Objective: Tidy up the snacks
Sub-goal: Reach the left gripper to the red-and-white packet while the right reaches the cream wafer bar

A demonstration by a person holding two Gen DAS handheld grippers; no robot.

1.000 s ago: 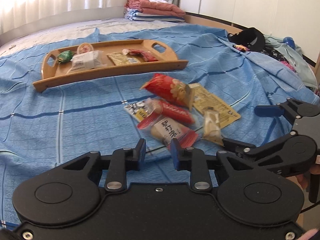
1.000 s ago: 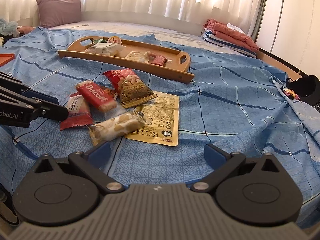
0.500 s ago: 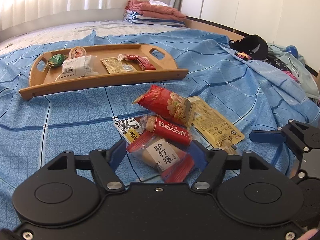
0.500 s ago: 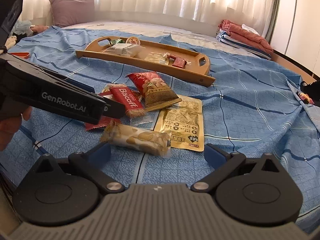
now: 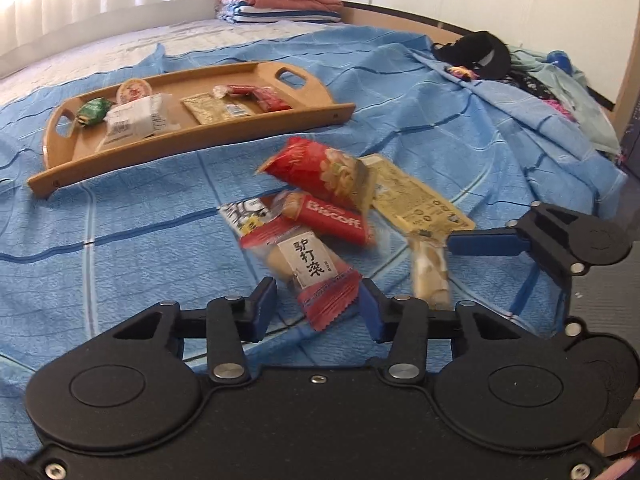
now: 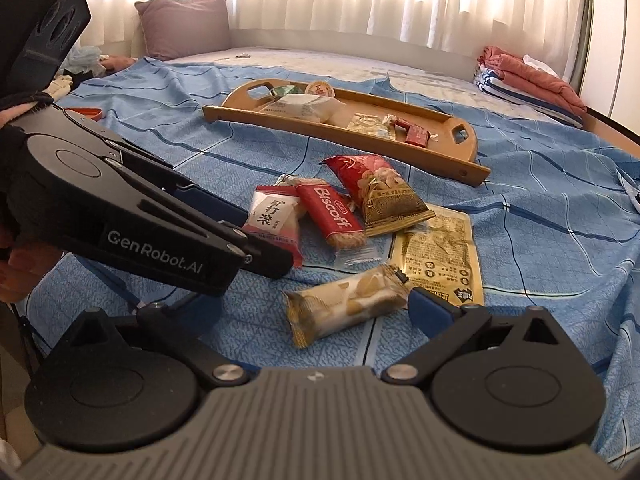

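Red-ended white snack packet (image 5: 310,270) between my closing left gripper (image 5: 318,306) pads, untouched | my right gripper (image 6: 316,312) spread around biscuit pack (image 6: 346,304).

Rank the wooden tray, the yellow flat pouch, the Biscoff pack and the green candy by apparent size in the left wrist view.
1. Tray, largest though farthest.
2. Yellow pouch.
3. Biscoff pack.
4. Green candy, smallest, but it lies far back in the tray, so its true size is unsure.
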